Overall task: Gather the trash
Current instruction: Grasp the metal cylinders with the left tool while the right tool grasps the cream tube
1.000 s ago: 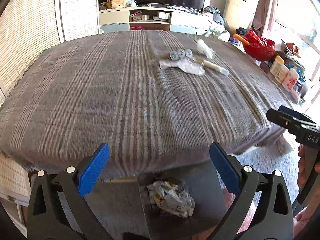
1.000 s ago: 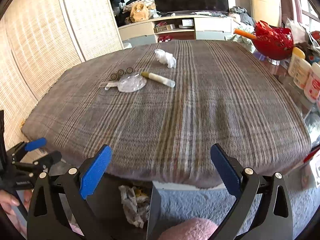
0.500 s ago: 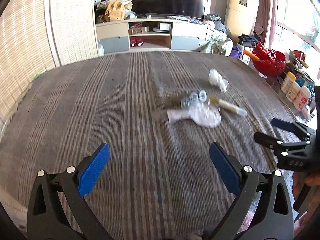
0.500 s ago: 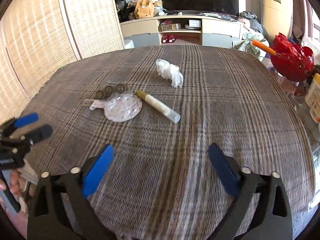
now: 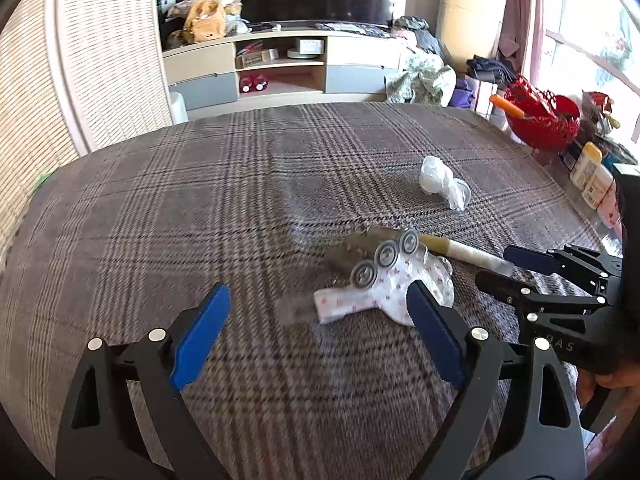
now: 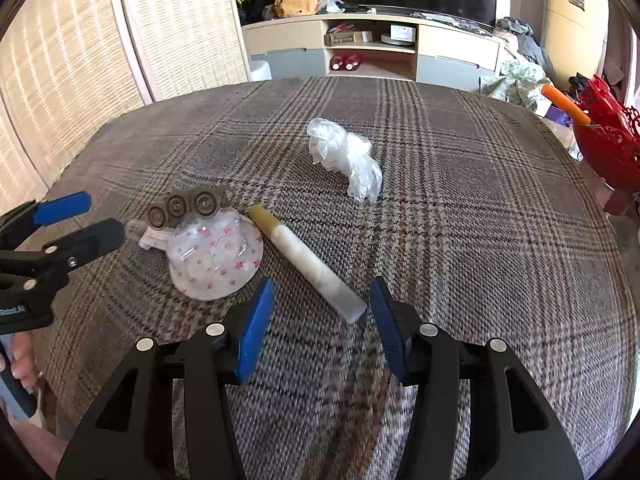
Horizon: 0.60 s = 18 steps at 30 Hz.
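The right hand-held gripper (image 6: pixel 322 322) hovers just short of the near end of the white tube (image 6: pixel 306 260), its jaws closing with nothing between them yet. The left hand-held gripper (image 5: pixel 318 330) is also empty and its jaws are closing only slightly, still wide, with the flowered plastic wrapper (image 5: pixel 384 294) just ahead of its right finger. All the trash lies near the middle of the plaid tabletop (image 6: pixel 460 240): the tube, the wrapper, a strip of three round battery-like cells (image 6: pixel 186 208) touching the wrapper's far edge, and a crumpled clear plastic bag (image 6: pixel 346 156) well apart, farther back.

The likeliest slip is the tube: it is round and lies at a slant to the jaws, so a pinch at its very end could squirt it out or roll it away. The wrapper is thin and flat on woven cloth; the pads may scrape over it or snag the cloth. Lifting it could also drag the cells along.

The two grippers work close together, so they may collide. Open cloth surrounds the trash on all sides, and the table's edges are far off; the red basket (image 6: pixel 604 136) and bottles (image 5: pixel 592 178) stand clear on the right.
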{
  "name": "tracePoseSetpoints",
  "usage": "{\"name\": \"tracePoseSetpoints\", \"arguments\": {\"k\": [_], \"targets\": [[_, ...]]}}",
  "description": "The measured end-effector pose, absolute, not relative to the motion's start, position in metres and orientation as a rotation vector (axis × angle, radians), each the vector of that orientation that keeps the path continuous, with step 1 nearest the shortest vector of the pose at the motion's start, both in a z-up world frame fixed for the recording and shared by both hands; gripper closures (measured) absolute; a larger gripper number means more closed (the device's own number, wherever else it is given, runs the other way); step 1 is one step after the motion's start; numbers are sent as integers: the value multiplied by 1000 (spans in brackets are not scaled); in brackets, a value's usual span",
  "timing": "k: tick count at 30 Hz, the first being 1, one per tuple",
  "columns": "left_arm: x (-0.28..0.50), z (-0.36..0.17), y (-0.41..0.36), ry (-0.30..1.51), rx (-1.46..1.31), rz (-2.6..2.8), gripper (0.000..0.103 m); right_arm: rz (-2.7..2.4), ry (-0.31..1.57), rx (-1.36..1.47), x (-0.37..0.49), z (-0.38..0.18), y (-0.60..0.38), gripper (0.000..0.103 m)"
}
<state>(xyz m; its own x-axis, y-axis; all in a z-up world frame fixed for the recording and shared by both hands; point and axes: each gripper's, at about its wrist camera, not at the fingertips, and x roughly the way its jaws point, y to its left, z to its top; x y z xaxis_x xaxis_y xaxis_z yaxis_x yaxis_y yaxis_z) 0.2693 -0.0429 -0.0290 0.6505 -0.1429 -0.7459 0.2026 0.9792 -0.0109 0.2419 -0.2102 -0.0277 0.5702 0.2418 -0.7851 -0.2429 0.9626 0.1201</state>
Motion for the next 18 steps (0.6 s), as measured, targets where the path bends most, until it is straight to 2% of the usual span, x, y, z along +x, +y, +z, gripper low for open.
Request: {"name": "tracePoseSetpoints", "arguments": {"k": [5, 15, 17, 18], "targets": [[288, -39, -58, 851, 122, -219, 19, 281, 904, -14, 245, -30, -207, 54], [311, -55, -73, 867, 173, -248, 17, 274, 901, -24, 251, -30, -208, 68], [313, -55, -70, 867, 158, -262, 22, 269, 901, -16, 252, -30, -210, 74], [314, -54, -68, 869, 147, -276, 28, 268, 902, -10, 252, -29, -212, 77]]}}
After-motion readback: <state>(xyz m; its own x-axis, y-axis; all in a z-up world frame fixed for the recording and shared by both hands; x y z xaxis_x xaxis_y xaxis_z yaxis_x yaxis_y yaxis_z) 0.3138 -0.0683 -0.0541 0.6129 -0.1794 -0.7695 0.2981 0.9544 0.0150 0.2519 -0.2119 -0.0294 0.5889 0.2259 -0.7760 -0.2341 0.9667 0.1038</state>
